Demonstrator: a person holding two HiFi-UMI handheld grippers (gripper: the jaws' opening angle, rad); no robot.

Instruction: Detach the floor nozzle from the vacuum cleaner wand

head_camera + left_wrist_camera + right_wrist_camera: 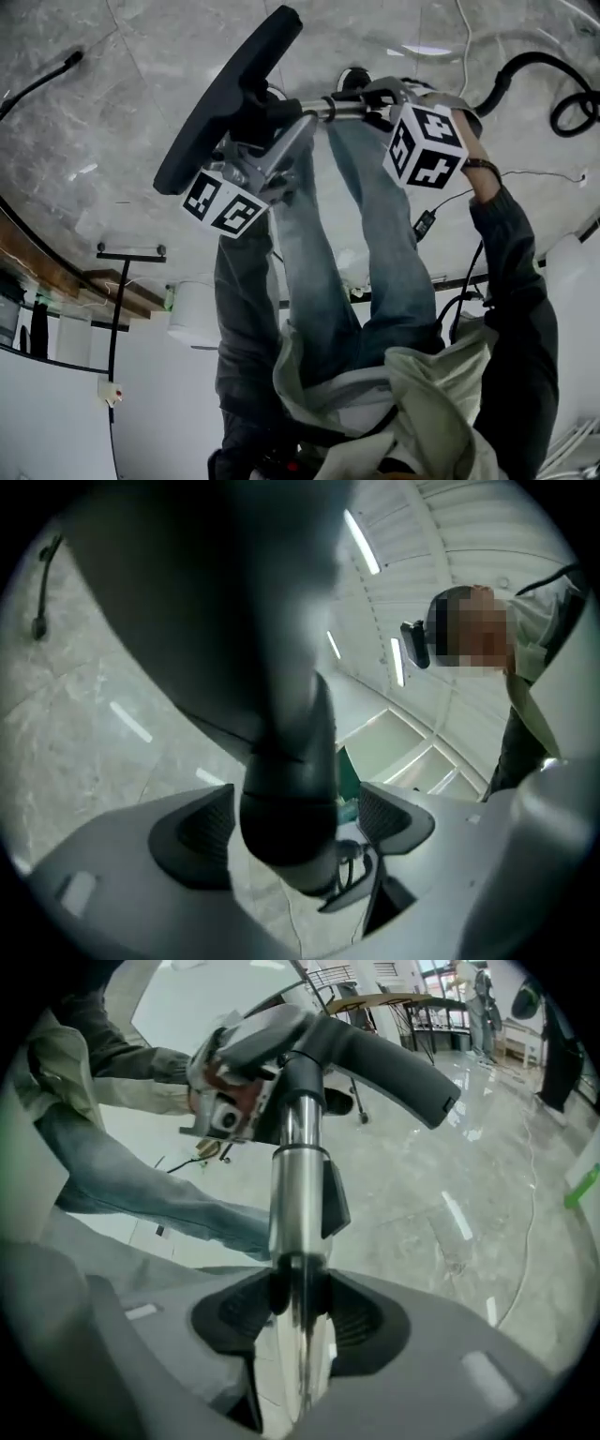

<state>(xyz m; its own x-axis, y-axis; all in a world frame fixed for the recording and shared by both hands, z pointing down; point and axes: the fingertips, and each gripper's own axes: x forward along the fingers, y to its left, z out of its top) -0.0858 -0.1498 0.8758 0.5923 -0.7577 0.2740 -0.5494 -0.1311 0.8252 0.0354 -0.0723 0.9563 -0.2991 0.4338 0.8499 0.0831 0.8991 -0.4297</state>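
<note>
Nearest, the person's legs in blue jeans (375,253) stand below both tools. The right hand-held gripper (300,1312) pinches the shiny silver metal wand (298,1180), its ribbed pads pressed on the tube from both sides. To its left, the left hand-held gripper (292,825) is spread wide around the round dark neck (286,780) of the long, flat, dark plastic floor nozzle (230,94). The neck sits between the jaws with a gap at each pad (so nothing is gripped there). The floor nozzle hangs tilted in the air at the left end of the wand, in front of the person.

The floor nozzle looks still joined to the wand, since the tube runs into the neck with no visible break. I judge the task not yet done: the wand is secured, but the left hand-held gripper has yet to take hold, and the two parts have yet to be pulled apart.

Farther off lies the grey marble floor (112,84), with a black corrugated hose (544,70) looping at the far right. No container shows in any view.
</note>
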